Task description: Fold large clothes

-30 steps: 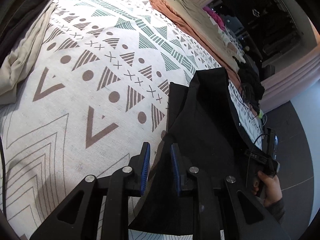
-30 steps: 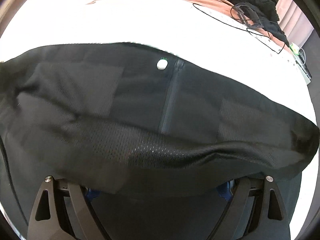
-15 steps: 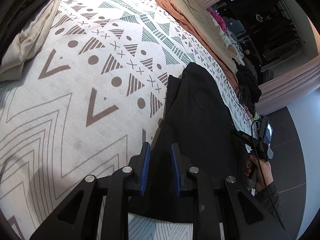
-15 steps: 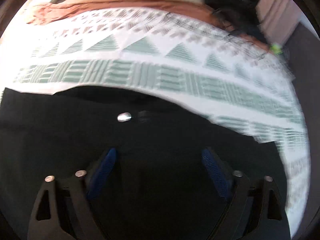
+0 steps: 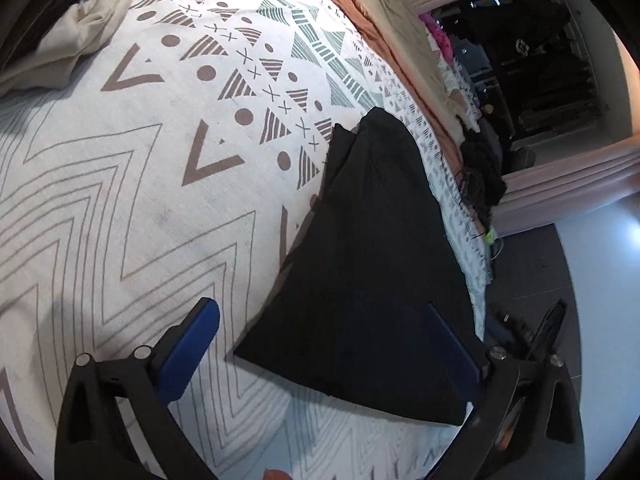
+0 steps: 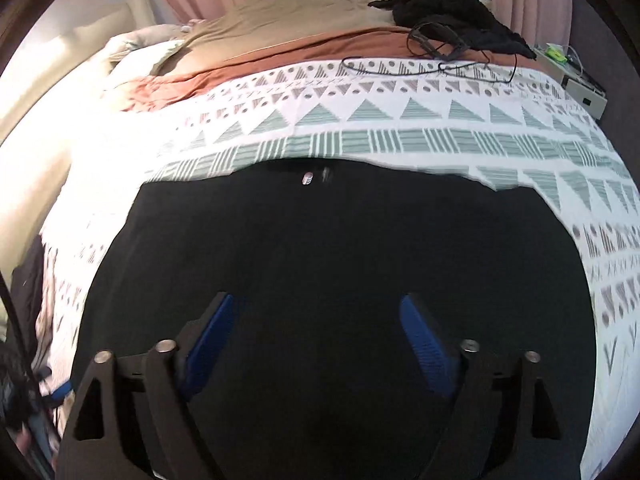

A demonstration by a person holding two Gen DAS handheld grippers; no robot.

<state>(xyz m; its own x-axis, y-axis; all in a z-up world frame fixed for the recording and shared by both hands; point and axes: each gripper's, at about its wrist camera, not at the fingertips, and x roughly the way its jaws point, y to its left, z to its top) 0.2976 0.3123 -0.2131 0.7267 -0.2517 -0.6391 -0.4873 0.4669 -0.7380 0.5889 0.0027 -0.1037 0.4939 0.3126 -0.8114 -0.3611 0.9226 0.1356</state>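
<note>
A large black garment lies folded flat on the patterned bedspread, near the bed's right edge. My left gripper hovers over its near corner with the jaws opening wide; the blue pads touch no cloth. In the right wrist view the same garment fills the middle, with a small white button near its far edge. My right gripper hangs above the black cloth, its jaws opening and its blue pads apart from the fabric.
A beige cloth lies bunched at the far left of the bed. A brown blanket, a black knit pile and a thin black cable lie beyond the garment. Dark floor runs along the bed's right edge.
My left gripper was shut on the garment's edge and now stands wide open, the cloth let go. The raised fold has dropped flat. My right gripper has drawn back from the garment.
</note>
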